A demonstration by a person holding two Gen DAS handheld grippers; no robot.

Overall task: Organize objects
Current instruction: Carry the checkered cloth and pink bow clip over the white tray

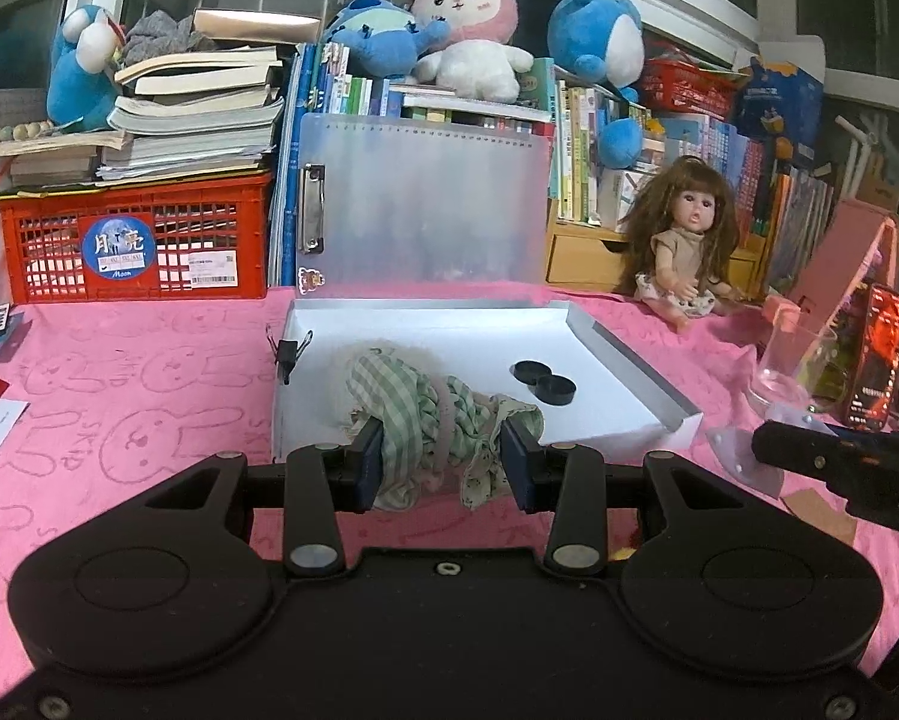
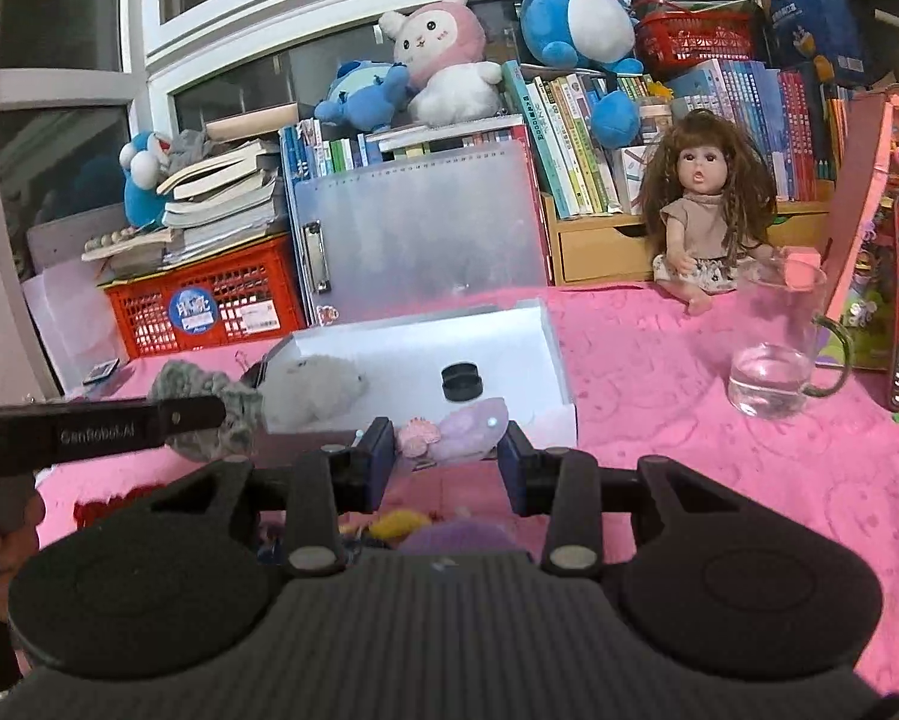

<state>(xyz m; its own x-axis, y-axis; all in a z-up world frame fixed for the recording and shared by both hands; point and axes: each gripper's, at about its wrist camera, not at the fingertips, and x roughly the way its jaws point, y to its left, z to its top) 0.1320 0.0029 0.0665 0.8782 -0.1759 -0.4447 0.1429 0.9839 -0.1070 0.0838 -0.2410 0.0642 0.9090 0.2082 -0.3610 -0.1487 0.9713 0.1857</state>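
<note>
left gripper (image 1: 443,463): pads clamped on a green checked cloth bundle (image 1: 425,414); bundle hangs over the near edge of the white box (image 1: 623,354) | right gripper (image 2: 446,456): pads clamped on a lilac toy (image 2: 470,435); toy just before the box's near wall | two black discs (image 1: 542,381) inside the box

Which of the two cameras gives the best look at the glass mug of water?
The right wrist view: the glass mug shows whole, with handle and water visible. The left wrist view shows it smaller at the edge, against clutter.
</note>
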